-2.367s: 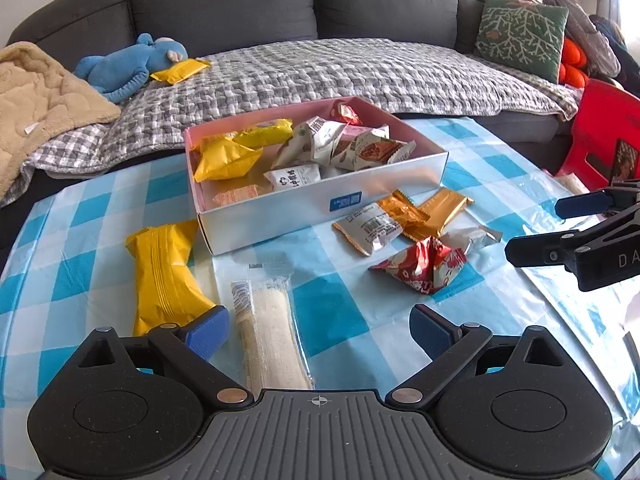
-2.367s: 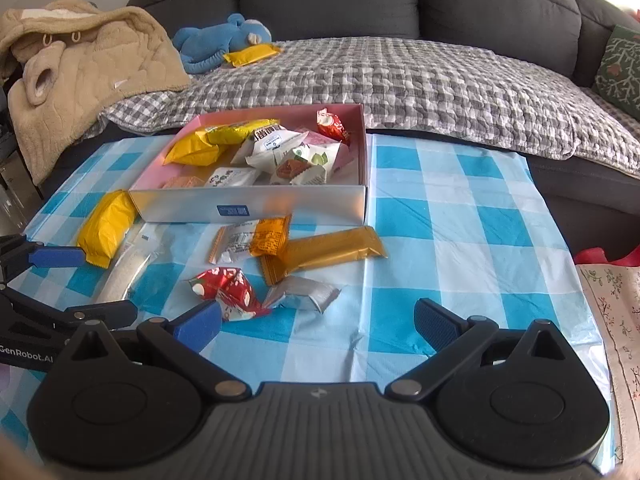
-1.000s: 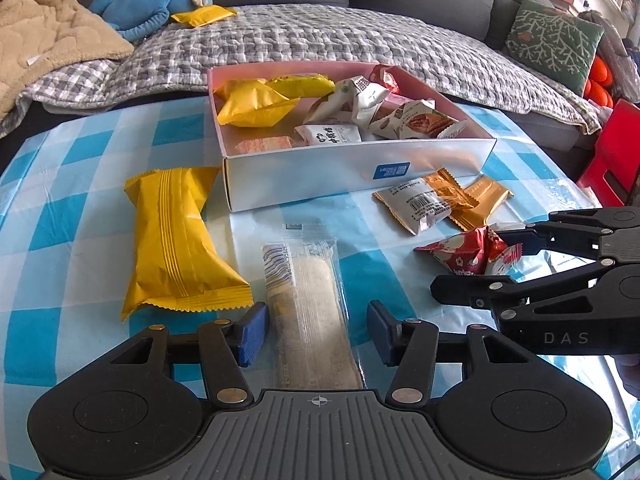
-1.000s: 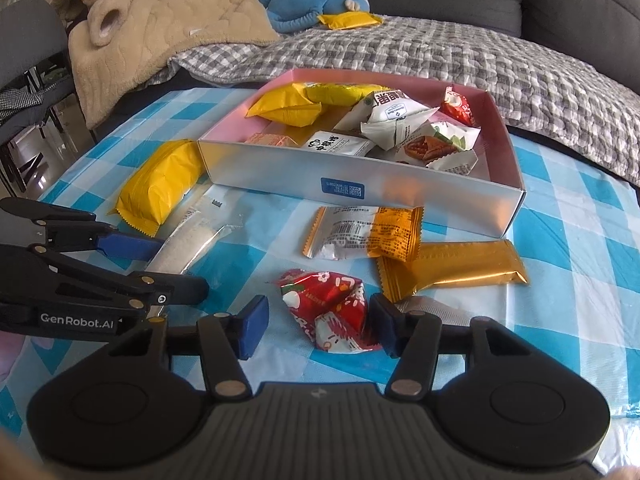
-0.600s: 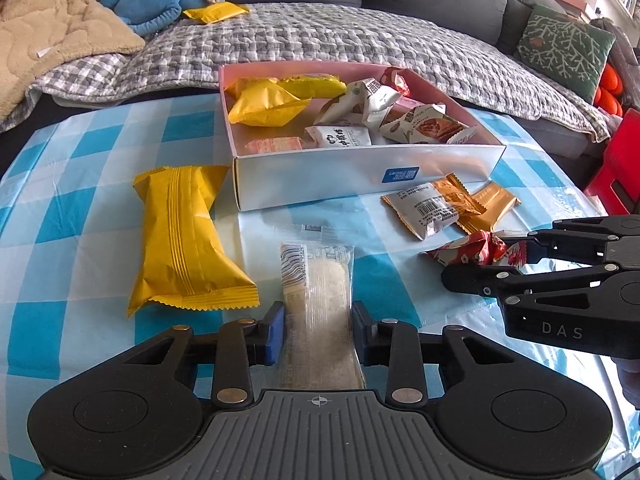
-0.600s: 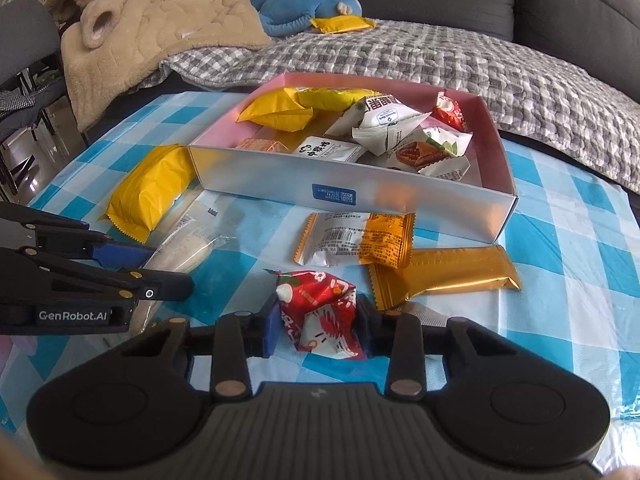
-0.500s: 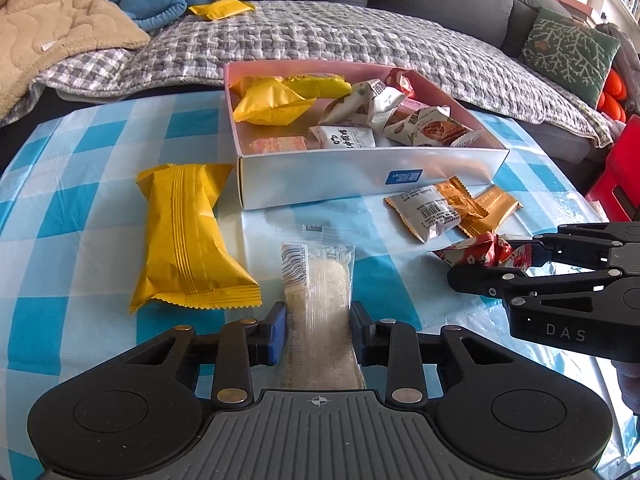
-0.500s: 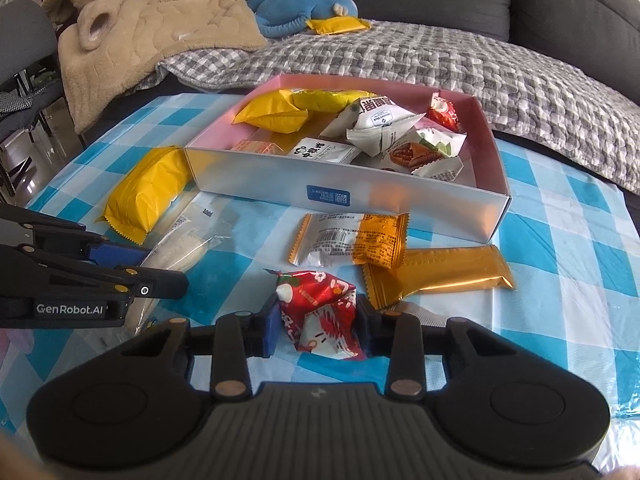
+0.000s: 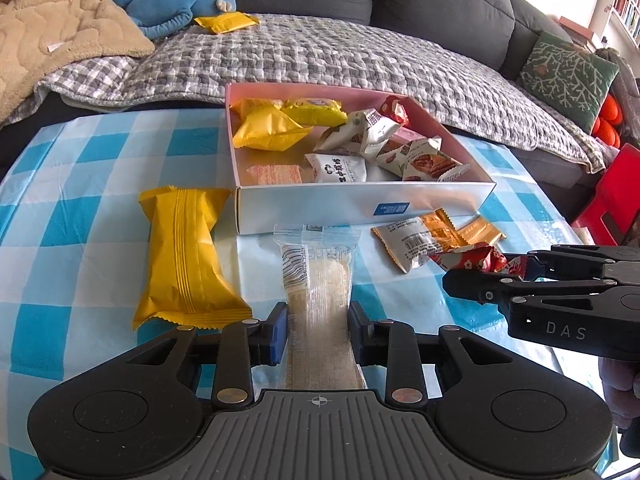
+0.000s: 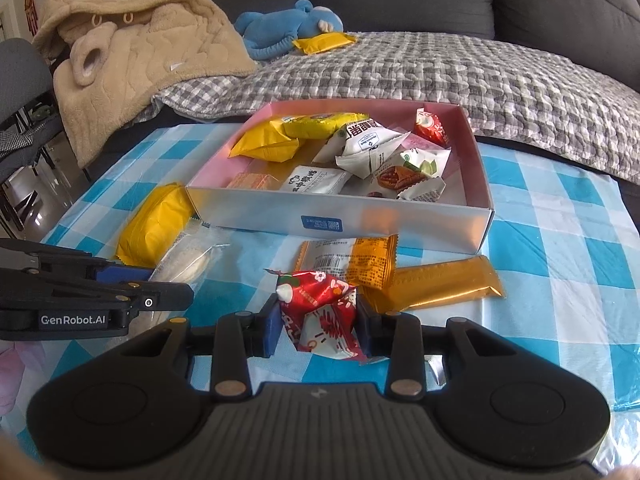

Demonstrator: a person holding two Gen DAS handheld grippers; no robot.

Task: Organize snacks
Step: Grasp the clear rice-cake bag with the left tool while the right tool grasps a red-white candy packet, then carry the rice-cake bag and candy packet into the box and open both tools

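Both grippers have just closed in front of the pink-lined white cardboard box [image 9: 360, 204]: left gripper [image 9: 318, 330] clamps the clear-wrapped pale wafer bar [image 9: 318, 292], right gripper [image 10: 318, 324] pinches the crinkled red foil packet [image 10: 320, 312]. Both snacks, just short of the box's front wall, look ready for lifting in.

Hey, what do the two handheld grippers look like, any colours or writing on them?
Both are matte black plastic with a ribbed grey top and two round discs. The left gripper and right gripper each have linkage bars with brass-coloured pivot pins and blue pads on the fingers. White lettering reads "GenRobot.AI" on the left gripper's side and "DAS" on the right gripper's. No cables show.
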